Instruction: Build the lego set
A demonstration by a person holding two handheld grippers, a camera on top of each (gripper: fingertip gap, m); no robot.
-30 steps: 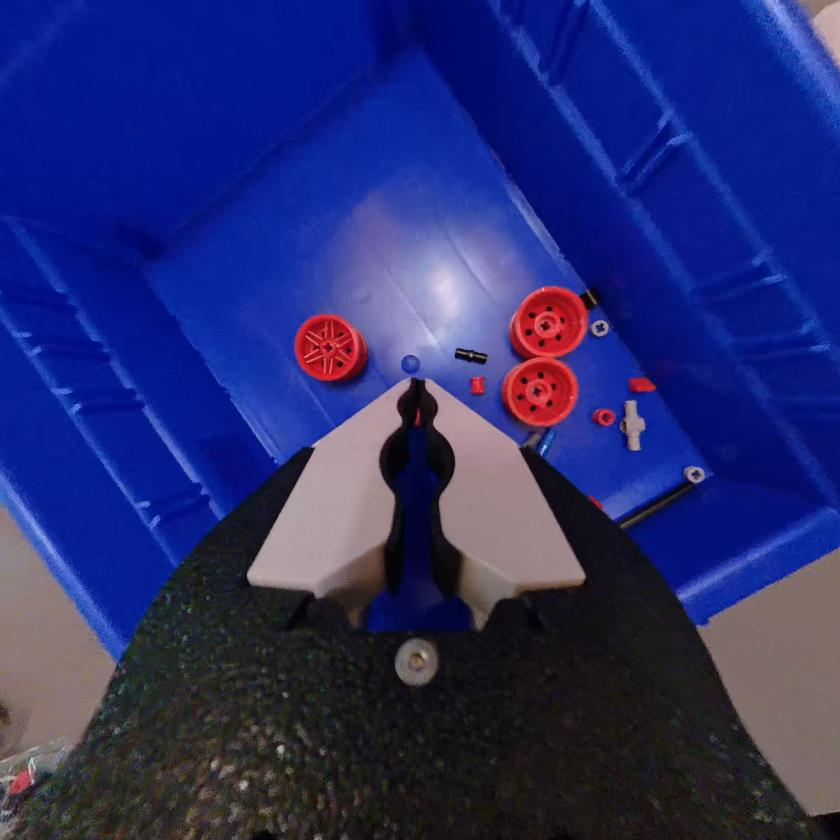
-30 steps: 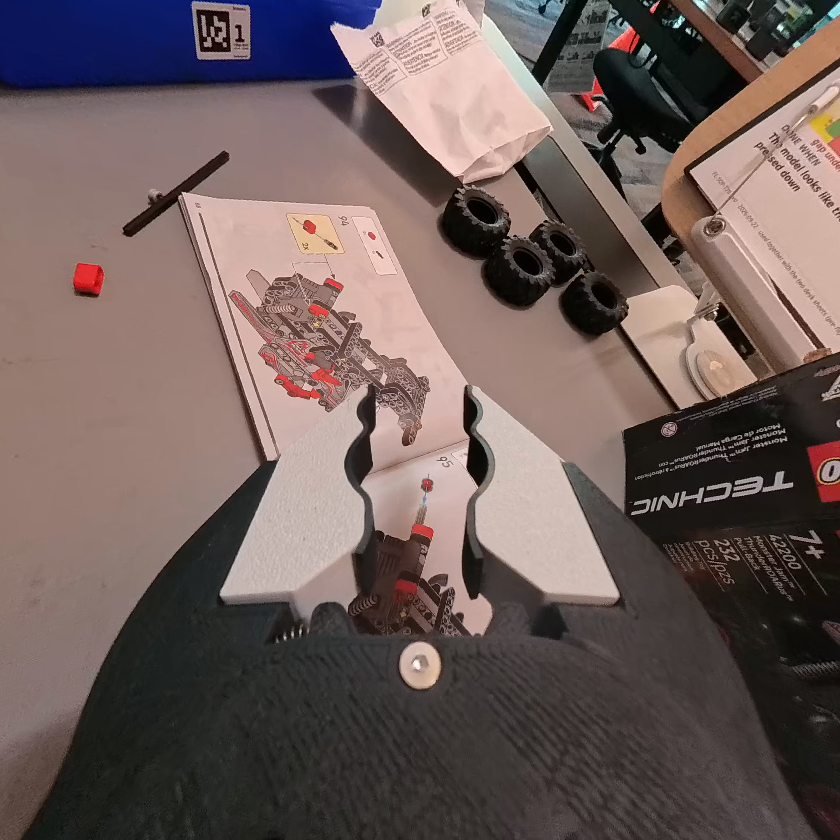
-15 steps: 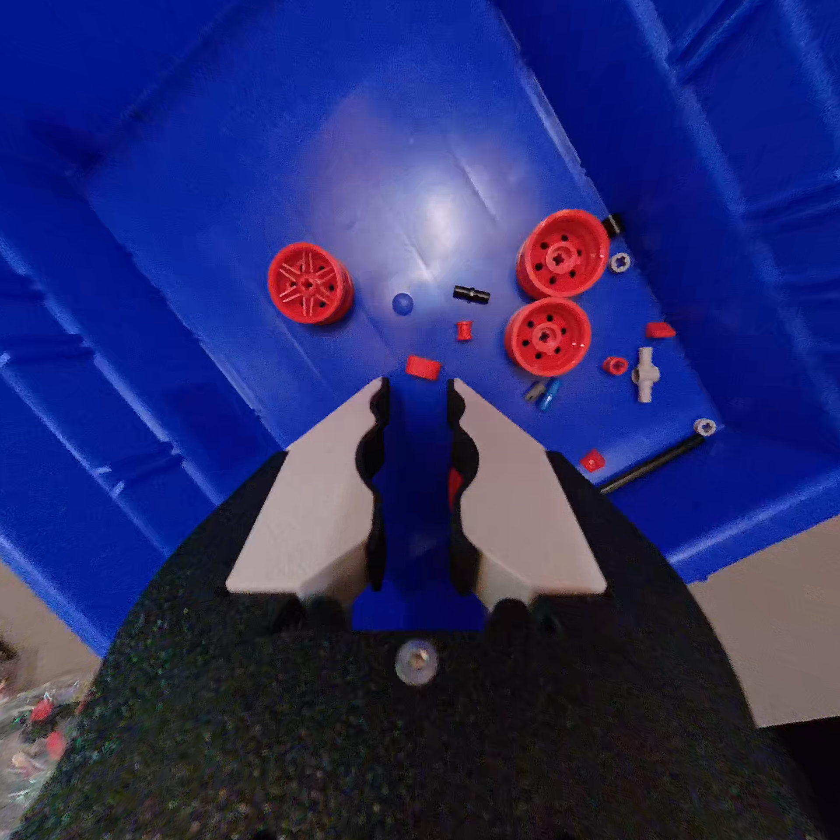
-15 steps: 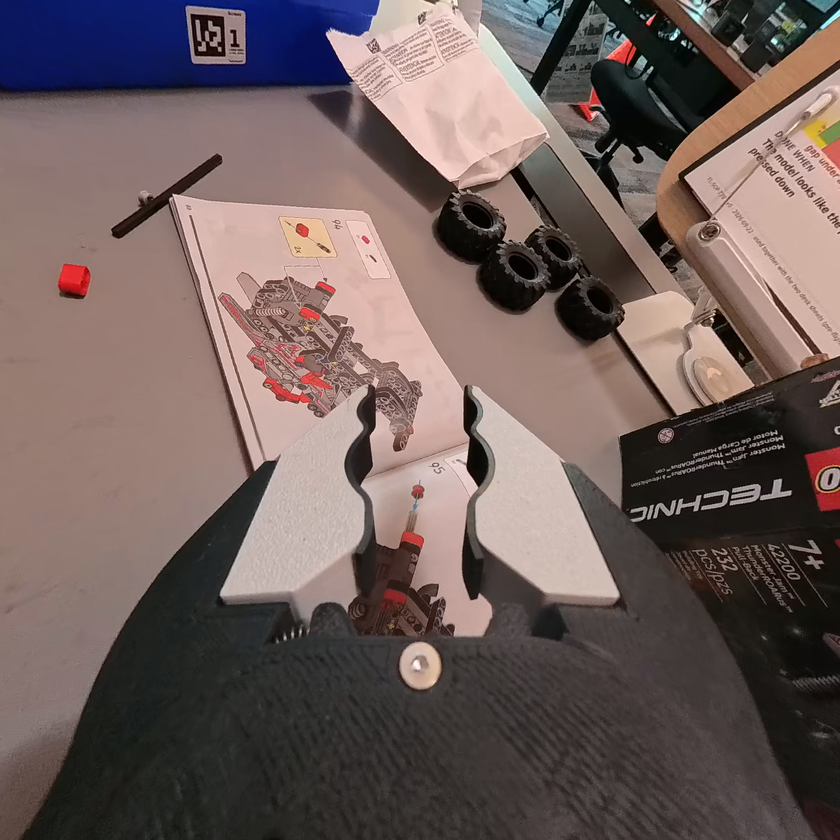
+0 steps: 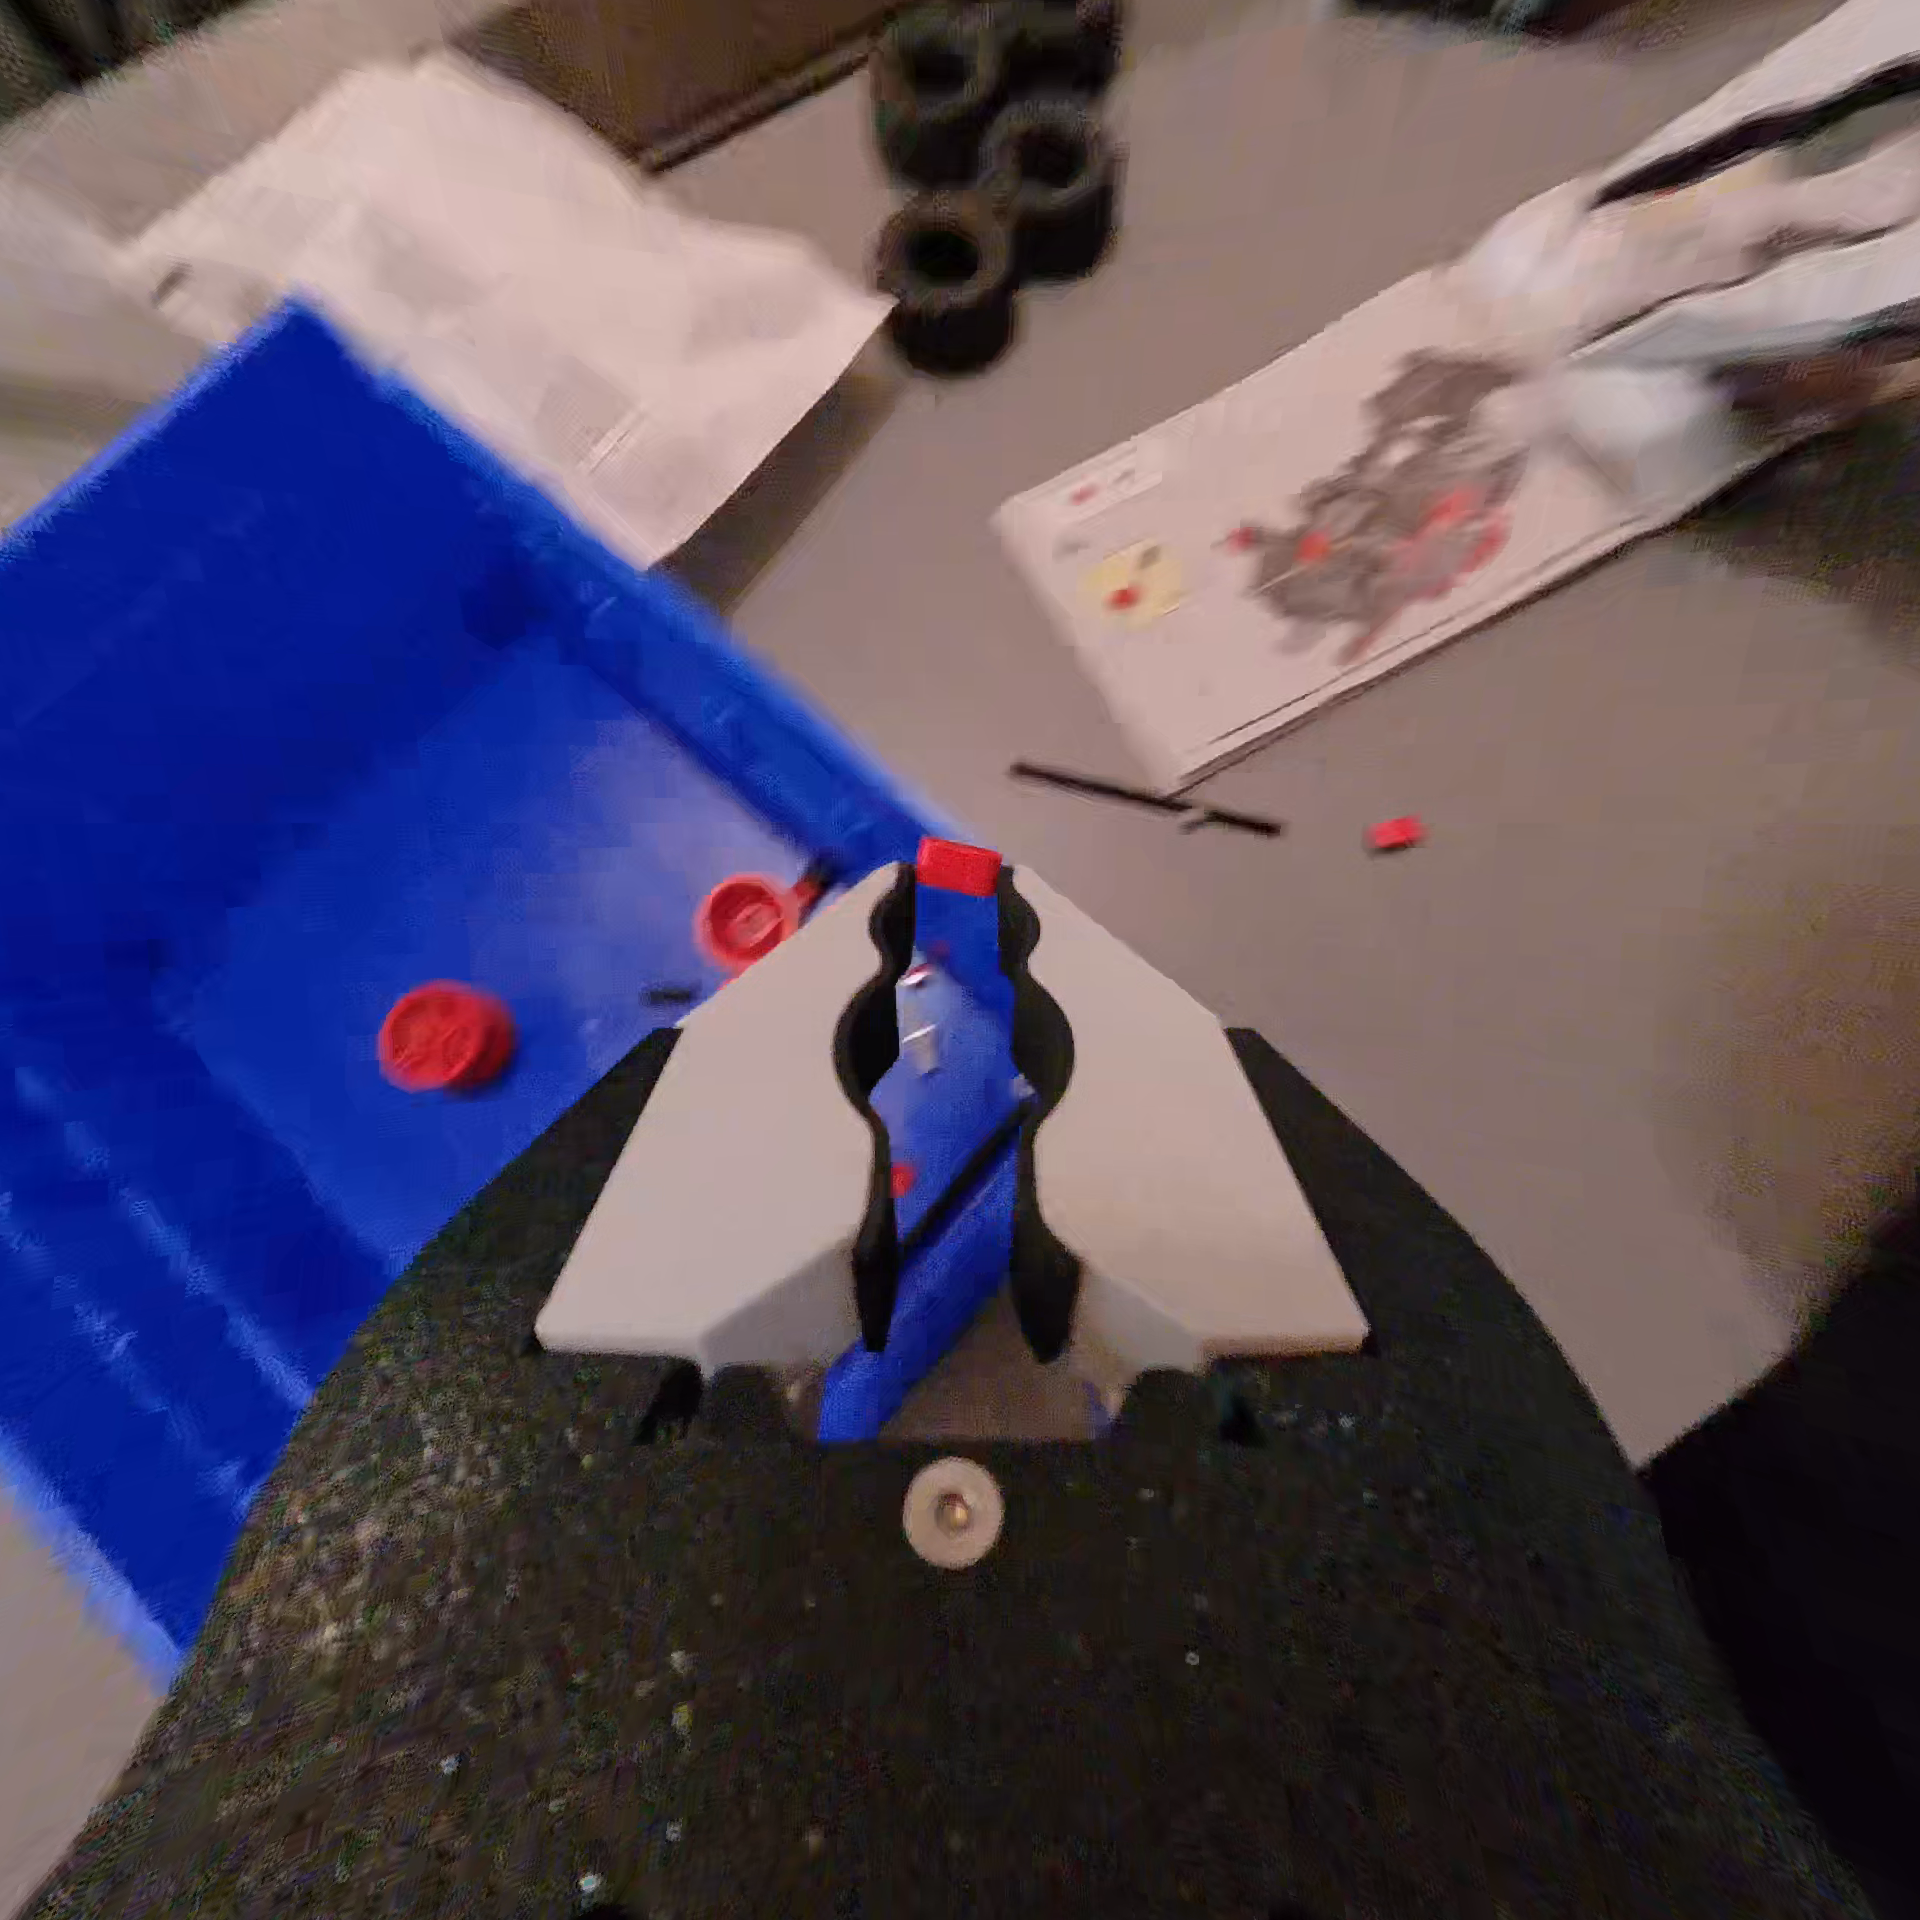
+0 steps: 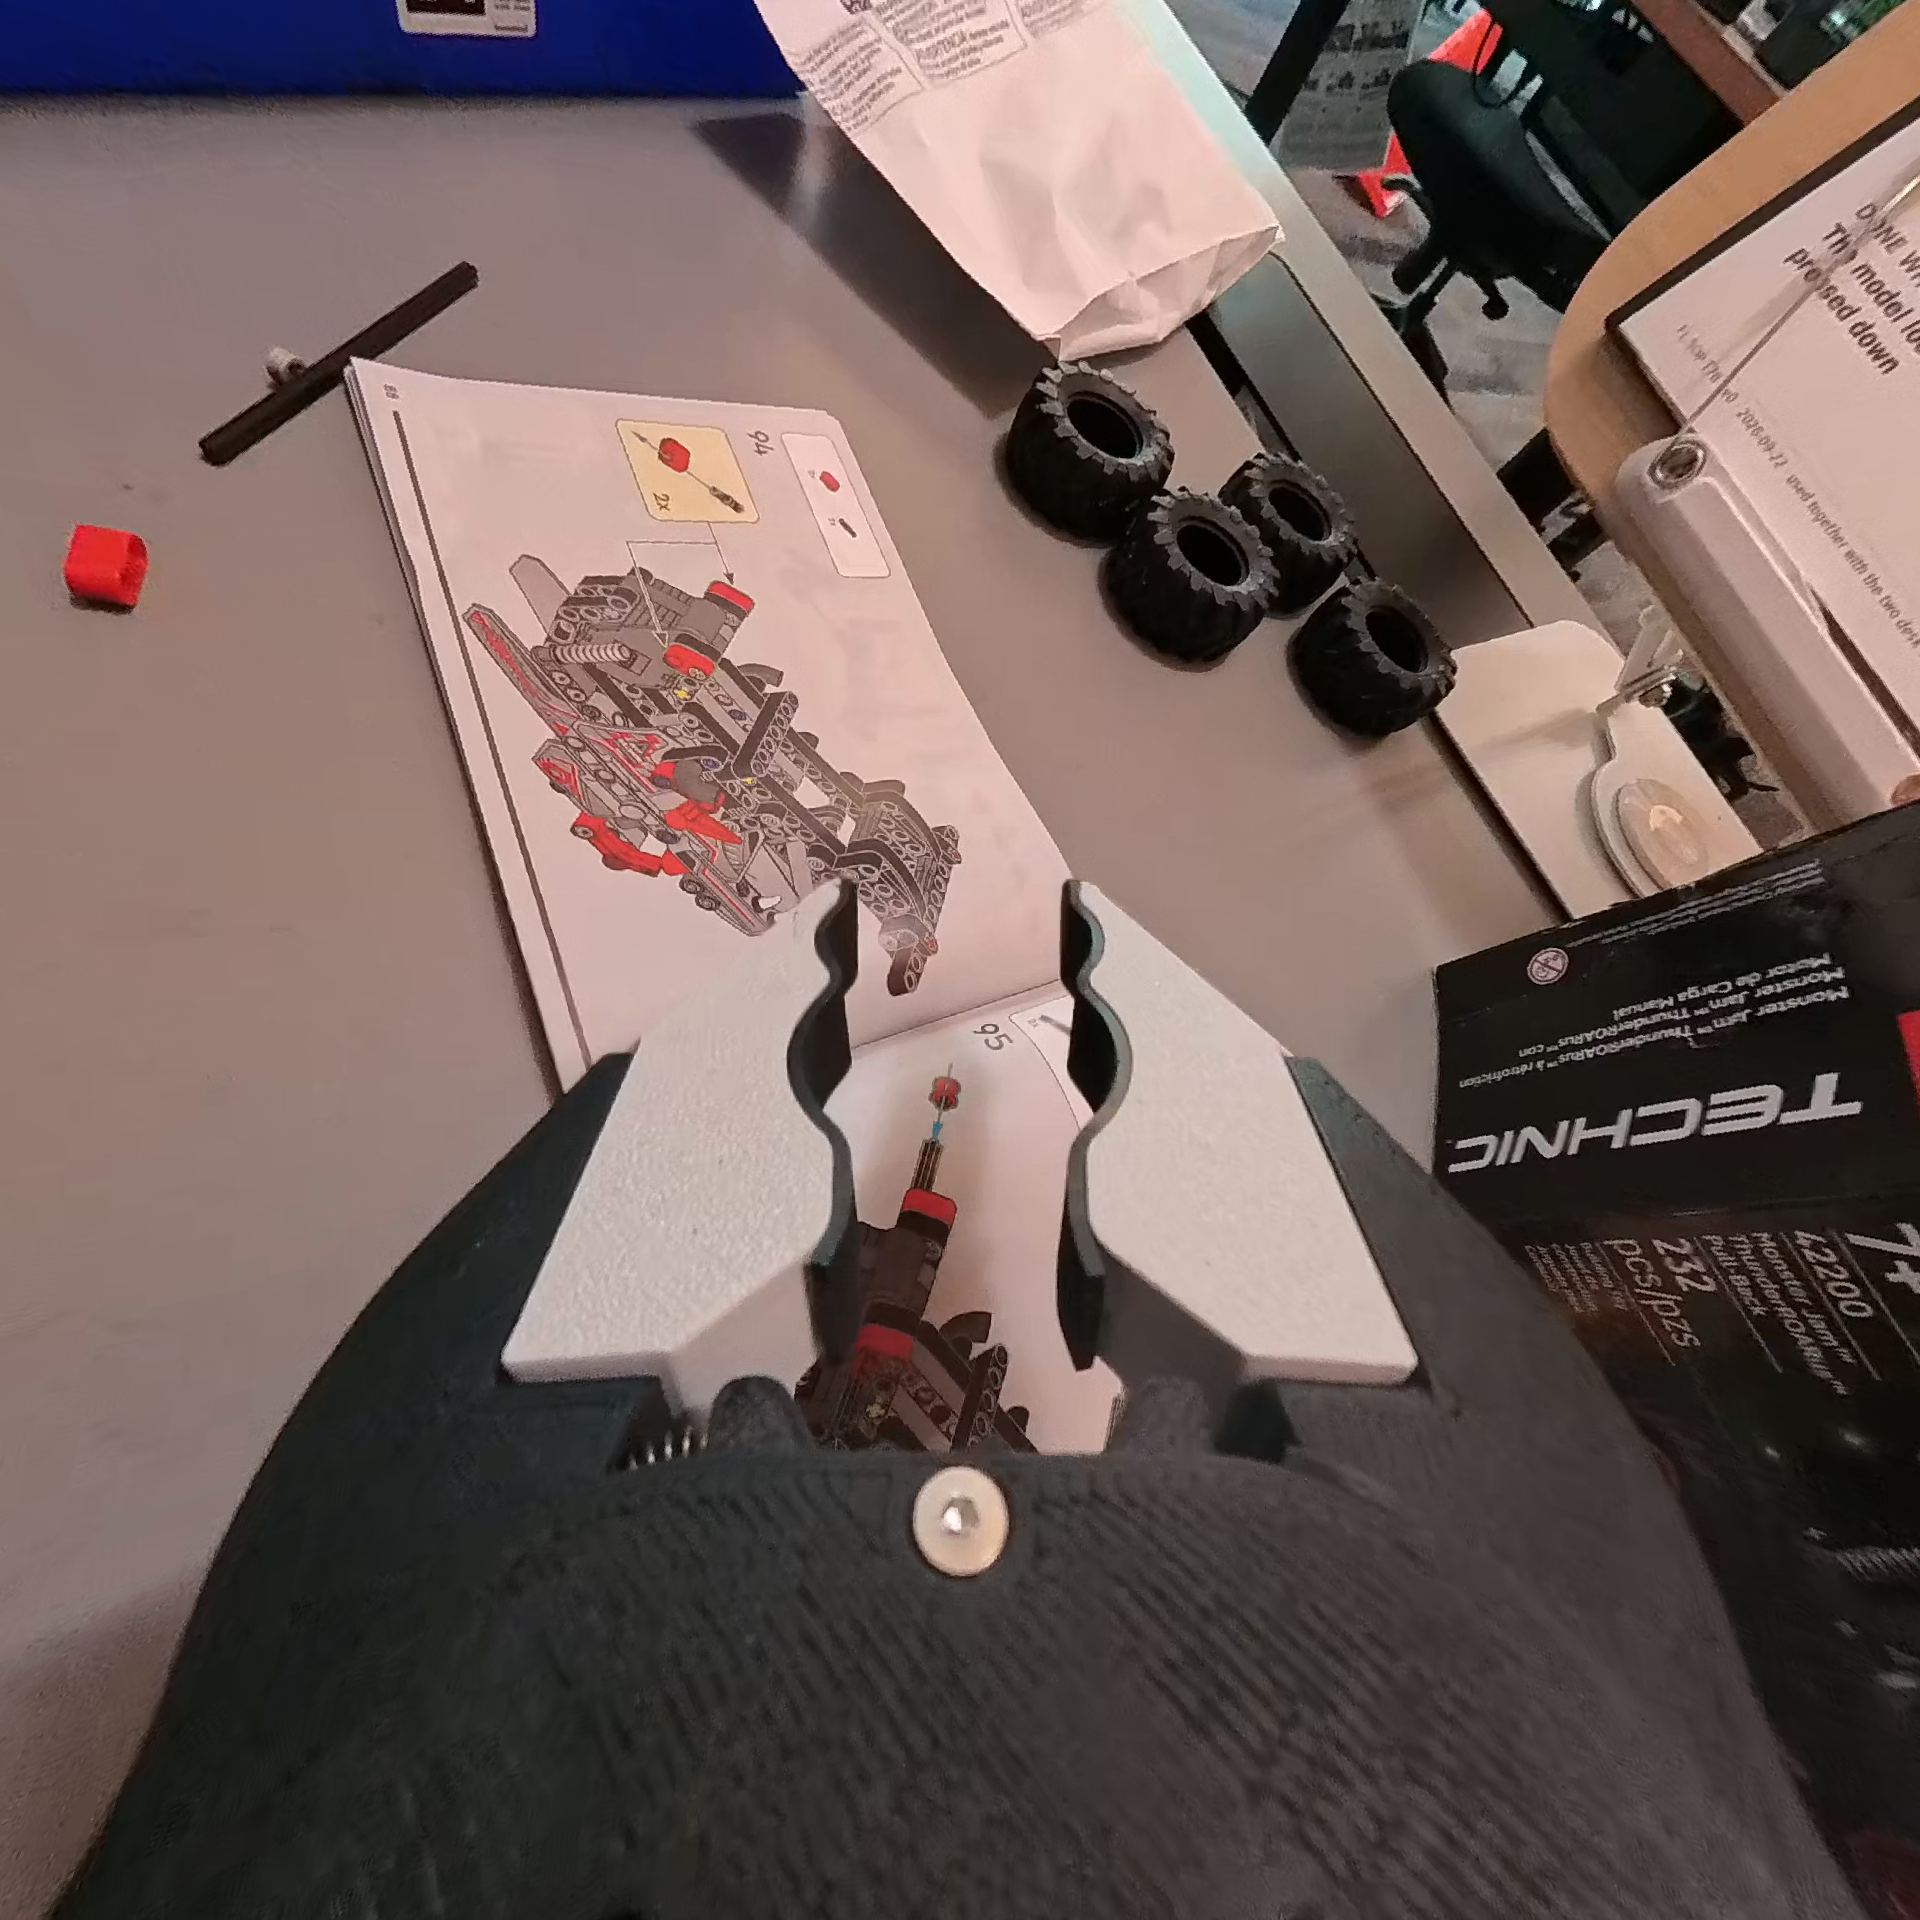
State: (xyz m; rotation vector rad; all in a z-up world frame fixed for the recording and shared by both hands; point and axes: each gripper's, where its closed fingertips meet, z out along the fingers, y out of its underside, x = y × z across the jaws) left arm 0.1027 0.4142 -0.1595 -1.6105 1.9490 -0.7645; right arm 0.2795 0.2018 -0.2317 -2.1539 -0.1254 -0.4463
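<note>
My left gripper point(image 5: 956, 878) is shut on a small red lego piece point(image 5: 958, 868) held at its fingertips, above the near corner of the blue bin point(image 5: 312, 727). Red wheel hubs point(image 5: 445, 1036) lie in the bin. Another small red piece point(image 5: 1394, 833) point(image 6: 104, 564) and a black axle point(image 5: 1143, 798) point(image 6: 338, 364) lie on the grey table beside the open instruction booklet point(image 5: 1351, 561) point(image 6: 707, 665). My right gripper point(image 6: 956, 904) is open and empty, hovering over the booklet's lower page.
Several black tyres point(image 6: 1226, 561) point(image 5: 987, 187) sit past the booklet. A white paper bag point(image 6: 1039, 177) point(image 5: 499, 312) lies by the bin. The black lego box point(image 6: 1683, 1143) is at my right. The table edge runs at the right. My right fingertips sit around 30 centimetres from my left ones. The black axle point(image 5: 1143, 798) is closer to my left gripper, around 15 centimetres from its tips; the right tips are 20 centimetres off. The right camera catches it too, in the right wrist view point(image 6: 349, 344).
My left gripper closed on the small red piece in the bin, then lifted and swung right out over the bin's corner. My right gripper drifted slightly over the booklet and stayed open.
</note>
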